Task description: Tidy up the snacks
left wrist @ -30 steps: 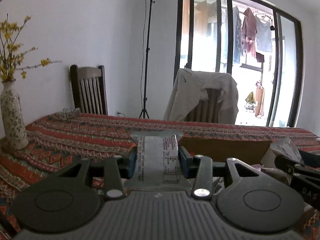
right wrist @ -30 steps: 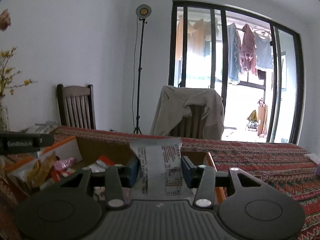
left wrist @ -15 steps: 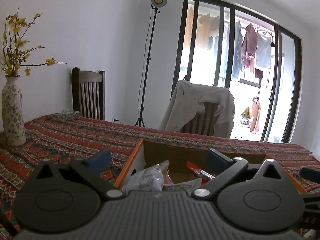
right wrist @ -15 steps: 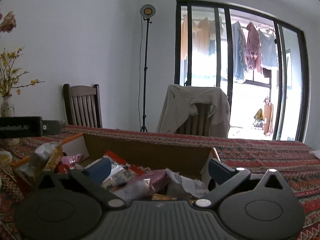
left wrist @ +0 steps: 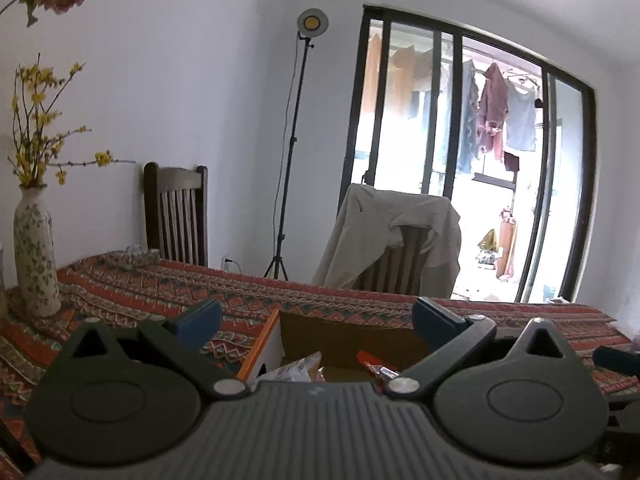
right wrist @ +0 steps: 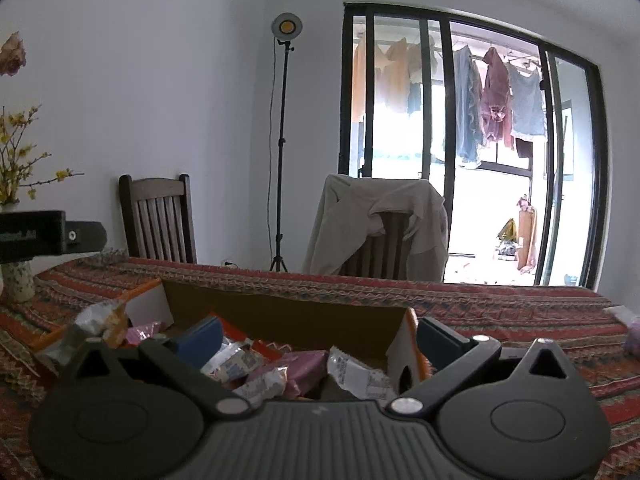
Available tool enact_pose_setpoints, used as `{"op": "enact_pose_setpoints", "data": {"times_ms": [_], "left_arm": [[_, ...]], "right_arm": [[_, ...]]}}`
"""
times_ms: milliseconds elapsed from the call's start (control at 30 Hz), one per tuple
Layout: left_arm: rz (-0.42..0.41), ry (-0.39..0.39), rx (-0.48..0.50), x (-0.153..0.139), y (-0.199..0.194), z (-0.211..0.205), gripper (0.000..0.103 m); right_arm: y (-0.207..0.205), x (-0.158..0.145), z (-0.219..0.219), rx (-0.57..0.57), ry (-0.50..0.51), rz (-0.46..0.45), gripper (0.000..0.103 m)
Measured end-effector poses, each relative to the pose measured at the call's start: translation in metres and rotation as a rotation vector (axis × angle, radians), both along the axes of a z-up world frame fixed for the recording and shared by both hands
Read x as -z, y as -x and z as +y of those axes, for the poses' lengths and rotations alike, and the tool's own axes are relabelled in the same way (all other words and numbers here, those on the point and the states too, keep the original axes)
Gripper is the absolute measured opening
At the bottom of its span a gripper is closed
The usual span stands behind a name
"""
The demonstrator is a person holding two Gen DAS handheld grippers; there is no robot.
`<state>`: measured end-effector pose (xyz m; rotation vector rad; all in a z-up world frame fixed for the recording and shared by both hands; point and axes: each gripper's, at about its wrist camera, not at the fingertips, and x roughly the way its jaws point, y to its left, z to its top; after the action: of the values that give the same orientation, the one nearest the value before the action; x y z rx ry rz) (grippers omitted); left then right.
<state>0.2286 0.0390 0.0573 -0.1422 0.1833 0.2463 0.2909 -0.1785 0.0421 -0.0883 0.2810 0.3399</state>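
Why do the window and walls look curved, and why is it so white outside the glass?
Both wrist views use fisheye lenses, so the window frame bows in the left view and also in the right view. Daylight behind the glass is overexposed in both, leaving the cardboard box and snacks dim.

The right gripper [right wrist: 318, 336] stands with jaws spread wide and empty above the cardboard box [right wrist: 280, 316]. Snack packets [right wrist: 264, 372] fill the box; a chair [right wrist: 158, 220] at ten o'clock.

No legible text — print on snack wrappers [right wrist: 360, 378] too blurred
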Motion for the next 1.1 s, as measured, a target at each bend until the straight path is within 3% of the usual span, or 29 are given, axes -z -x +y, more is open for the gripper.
{"op": "enact_pose_setpoints", "data": {"times_ms": [433,767,1100], "left_arm": [[0.019,-0.068,0.073,-0.019,0.075,-0.015,0.103],[0.078,-0.075,0.12,-0.001,0.129,-0.022,0.103],[0.188,-0.082,0.15,0.034,0.154,-0.027,0.103]], "right_arm": [[0.062,-0.016,-0.02,-0.021,0.004,0.079,0.103],[0.111,-0.005,-0.032,-0.049,0.015,0.141,0.103],[0.143,0.021,-0.055,-0.041,0.001,0.194,0.103]]}}
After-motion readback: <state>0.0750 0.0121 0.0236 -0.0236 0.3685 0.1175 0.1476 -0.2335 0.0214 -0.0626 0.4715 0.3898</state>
